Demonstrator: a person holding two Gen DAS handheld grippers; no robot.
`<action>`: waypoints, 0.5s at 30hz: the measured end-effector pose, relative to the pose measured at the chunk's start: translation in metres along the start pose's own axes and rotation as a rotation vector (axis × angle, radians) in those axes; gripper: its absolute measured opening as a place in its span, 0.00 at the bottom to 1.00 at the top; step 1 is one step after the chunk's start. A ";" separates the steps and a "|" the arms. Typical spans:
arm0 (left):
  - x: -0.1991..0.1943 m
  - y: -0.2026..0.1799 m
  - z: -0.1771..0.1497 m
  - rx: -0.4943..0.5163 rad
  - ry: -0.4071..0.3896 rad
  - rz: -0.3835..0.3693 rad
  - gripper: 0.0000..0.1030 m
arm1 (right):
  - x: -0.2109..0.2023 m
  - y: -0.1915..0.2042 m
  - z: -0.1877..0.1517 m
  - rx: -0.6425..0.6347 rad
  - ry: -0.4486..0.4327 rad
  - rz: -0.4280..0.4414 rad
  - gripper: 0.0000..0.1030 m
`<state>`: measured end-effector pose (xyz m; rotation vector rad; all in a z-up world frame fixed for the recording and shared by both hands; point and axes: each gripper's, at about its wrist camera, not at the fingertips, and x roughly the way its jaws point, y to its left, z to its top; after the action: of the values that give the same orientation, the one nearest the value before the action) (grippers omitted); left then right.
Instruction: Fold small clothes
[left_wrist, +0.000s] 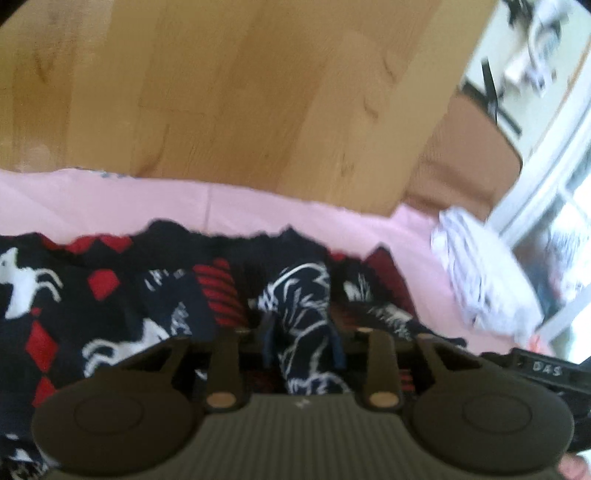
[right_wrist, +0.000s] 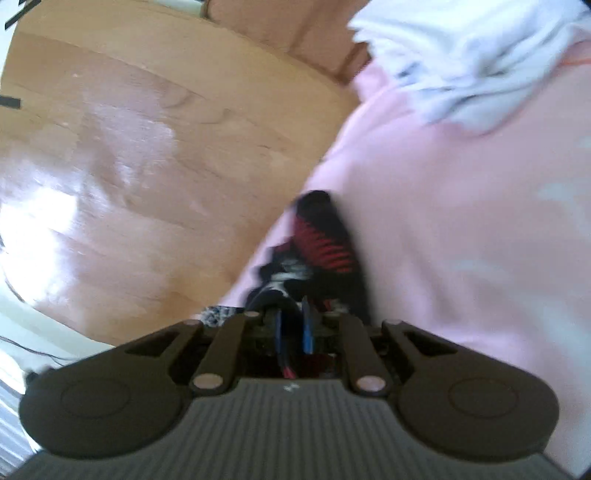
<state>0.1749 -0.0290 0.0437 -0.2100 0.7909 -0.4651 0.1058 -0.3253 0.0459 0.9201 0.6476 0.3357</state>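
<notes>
Two grippers are at work here, and both of mine sit low over the same garment. My left gripper (left_wrist: 303, 339) has its blue pads parted a little, with a bunched ridge of the dark navy knitted garment with white horse figures and red diamonds (left_wrist: 110, 295) standing up between them; whether the pads really press on that ridge I cannot tell through the blur. My right gripper (right_wrist: 293, 328) stands narrow, its blue pads close together with a dark fold and a red striped cuff of the garment (right_wrist: 325, 243) just at the tips, and again I cannot say for sure that it is pinched. The garment lies crumpled rather than flat, spread from the left across the near part of the pale pink cloth (left_wrist: 258, 206) that covers the surface. I judge the fold hardly begun: no clean edge or squared shape shows, so flattening, folding over and setting aside all remain. Further right on the pink cloth lies a rumpled white fabric with faint dark markings (left_wrist: 480, 266), apart from the navy piece; whether it is folded I cannot tell. Beyond the far edge is light wooden flooring (left_wrist: 221, 92). The only writing I can read is "DAS" in pale letters on a black part (left_wrist: 546, 369) at the near right.
</notes>
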 end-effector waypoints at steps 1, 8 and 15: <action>0.000 -0.006 -0.003 0.029 -0.006 0.021 0.32 | -0.008 0.004 0.002 -0.046 0.000 -0.011 0.26; -0.014 -0.009 -0.009 0.036 -0.018 0.032 0.34 | -0.052 0.027 0.014 -0.372 -0.046 0.028 0.49; -0.009 -0.021 -0.007 0.050 -0.013 0.053 0.41 | 0.013 0.039 0.032 -0.402 0.112 0.070 0.50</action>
<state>0.1577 -0.0430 0.0517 -0.1456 0.7701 -0.4329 0.1365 -0.3166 0.0870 0.5424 0.6215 0.5608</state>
